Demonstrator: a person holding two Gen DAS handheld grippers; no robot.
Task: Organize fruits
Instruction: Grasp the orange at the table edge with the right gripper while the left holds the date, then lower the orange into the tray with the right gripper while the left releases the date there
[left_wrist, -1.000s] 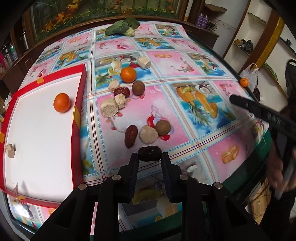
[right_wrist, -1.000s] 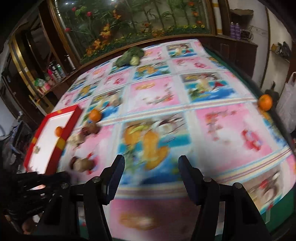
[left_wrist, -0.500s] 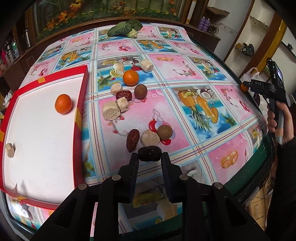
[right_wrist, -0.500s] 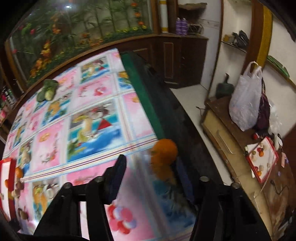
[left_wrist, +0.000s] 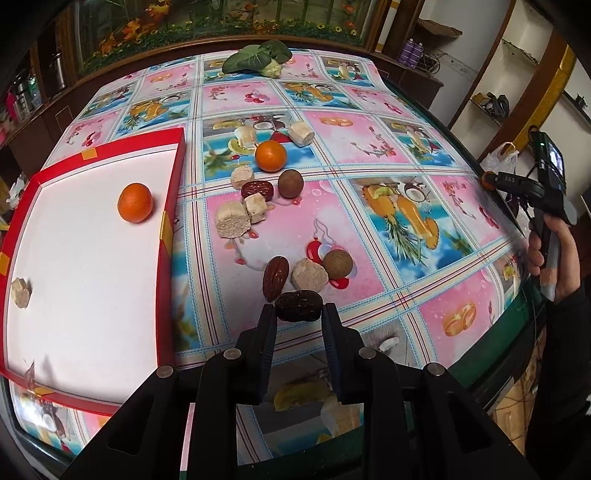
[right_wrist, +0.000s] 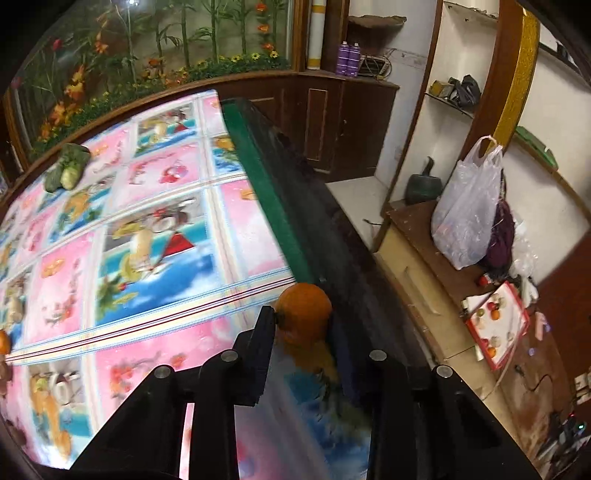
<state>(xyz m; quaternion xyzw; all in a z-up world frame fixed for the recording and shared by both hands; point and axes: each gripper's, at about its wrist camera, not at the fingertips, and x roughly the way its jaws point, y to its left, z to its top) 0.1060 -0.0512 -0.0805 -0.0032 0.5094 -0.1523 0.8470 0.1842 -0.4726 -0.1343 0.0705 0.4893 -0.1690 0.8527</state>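
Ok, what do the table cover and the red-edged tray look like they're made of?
Table cover: probably glossy vinyl or oilcloth; printed fruit panels show sheen and it drapes smoothly over the edge. Red-edged tray: looks like a matte cardboard box lid, with taped corners and a flat white floor.

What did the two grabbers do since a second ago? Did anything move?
The right gripper swung away from the middle of the table to its right edge and closed its fingers around the orange there. The left gripper stayed put, holding the dark date as before. The red tray, its orange and the loose fruits on the tablecloth did not move.
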